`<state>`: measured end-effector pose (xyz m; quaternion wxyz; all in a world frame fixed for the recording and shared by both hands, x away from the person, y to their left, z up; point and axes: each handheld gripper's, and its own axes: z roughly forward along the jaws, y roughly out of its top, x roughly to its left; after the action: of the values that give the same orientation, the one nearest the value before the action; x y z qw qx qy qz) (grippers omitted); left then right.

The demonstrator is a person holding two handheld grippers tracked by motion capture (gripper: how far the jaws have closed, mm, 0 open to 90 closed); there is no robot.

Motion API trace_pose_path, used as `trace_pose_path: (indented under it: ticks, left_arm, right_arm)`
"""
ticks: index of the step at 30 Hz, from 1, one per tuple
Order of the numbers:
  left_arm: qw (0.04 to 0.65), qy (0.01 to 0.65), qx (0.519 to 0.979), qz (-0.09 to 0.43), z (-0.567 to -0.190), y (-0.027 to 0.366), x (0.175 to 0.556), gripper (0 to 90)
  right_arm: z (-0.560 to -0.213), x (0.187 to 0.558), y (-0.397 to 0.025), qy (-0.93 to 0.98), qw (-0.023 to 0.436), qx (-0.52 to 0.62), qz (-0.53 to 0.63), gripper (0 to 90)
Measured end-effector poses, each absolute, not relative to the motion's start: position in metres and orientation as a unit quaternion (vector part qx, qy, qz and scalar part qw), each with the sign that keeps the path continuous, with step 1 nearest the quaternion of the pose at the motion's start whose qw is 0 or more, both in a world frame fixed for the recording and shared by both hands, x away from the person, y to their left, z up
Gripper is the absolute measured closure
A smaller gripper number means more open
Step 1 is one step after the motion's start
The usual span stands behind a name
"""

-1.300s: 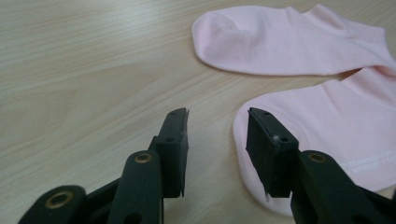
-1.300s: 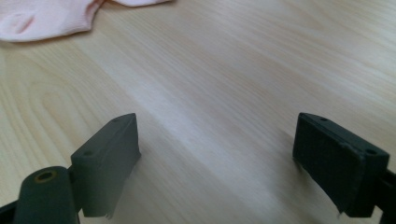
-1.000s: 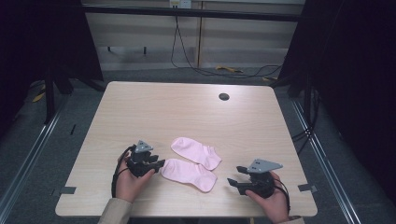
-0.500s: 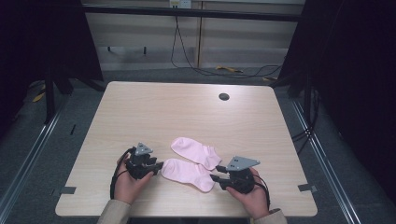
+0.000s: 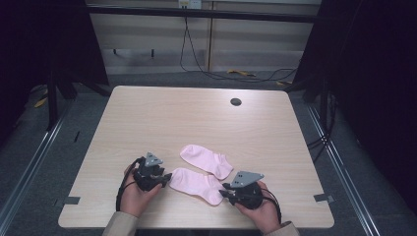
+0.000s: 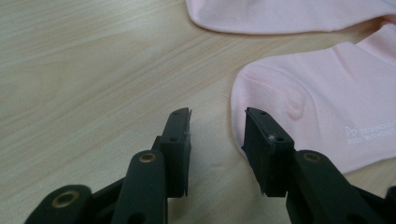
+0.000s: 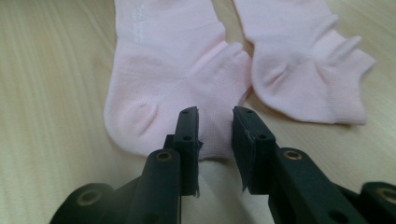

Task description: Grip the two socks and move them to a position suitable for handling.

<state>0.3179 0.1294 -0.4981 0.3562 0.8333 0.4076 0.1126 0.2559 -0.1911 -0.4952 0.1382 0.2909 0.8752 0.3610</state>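
Observation:
Two pink socks lie side by side near the table's front edge. The near sock (image 5: 196, 184) (image 6: 327, 102) (image 7: 173, 70) has its rounded toe end just right of my left gripper (image 5: 166, 178) (image 6: 217, 116). That gripper is open, low over bare wood, with nothing between its jaws. My right gripper (image 5: 223, 192) (image 7: 215, 114) is open too, and its jaw tips straddle the near sock's other end at its edge. The far sock (image 5: 206, 160) (image 6: 289, 14) (image 7: 303, 70) lies flat just behind, touched by neither gripper.
The wooden table (image 5: 196, 123) has a dark round hole (image 5: 235, 102) at its back right. Grey tape marks (image 5: 319, 197) sit near the front corners. Dark frame posts and floor cables stand beyond the far edge.
My right gripper has moved left from the front right of the table up to the near sock's end. The left gripper and both socks have stayed put.

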Motion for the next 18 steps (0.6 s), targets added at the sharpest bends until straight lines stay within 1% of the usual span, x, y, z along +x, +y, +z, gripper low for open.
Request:
trace_pose_path:
  ticks: [5, 9, 10, 14, 15, 17, 18]
  left_arm:
    - [0.365, 0.405, 0.831, 0.107, -0.4974, 0.1274, 0.3180, 62.5]
    - [0.363, 0.404, 0.833, 0.109, -0.4998, 0.1261, 0.3180, 61.9]
    - [0.362, 0.403, 0.833, 0.110, -0.4998, 0.1265, 0.3181, 64.0]
    - [0.355, 0.392, 0.841, 0.116, -0.4994, 0.1260, 0.3169, 67.0]
    - [0.355, 0.391, 0.841, 0.115, -0.4994, 0.1260, 0.3169, 71.1]
    - [0.358, 0.389, 0.842, 0.112, -0.4993, 0.1253, 0.3167, 75.1]
    - [0.359, 0.390, 0.841, 0.109, -0.4993, 0.1248, 0.3163, 75.1]
  right_arm:
    - [-0.4922, 0.2582, -0.1979, 0.856, 0.152, 0.312, 0.382, 69.8]
    - [-0.4949, 0.2594, -0.2001, 0.854, 0.145, 0.318, 0.386, 70.1]
    - [-0.4964, 0.2592, -0.1989, 0.856, 0.141, 0.312, 0.386, 70.2]
    - [-0.4977, 0.2580, -0.1965, 0.859, 0.141, 0.309, 0.383, 70.1]
    - [-0.4986, 0.2573, -0.1946, 0.862, 0.144, 0.305, 0.379, 70.8]
    - [-0.4989, 0.2569, -0.1941, 0.862, 0.143, 0.304, 0.379, 71.5]
    - [-0.4991, 0.2567, -0.1940, 0.862, 0.141, 0.305, 0.380, 72.0]
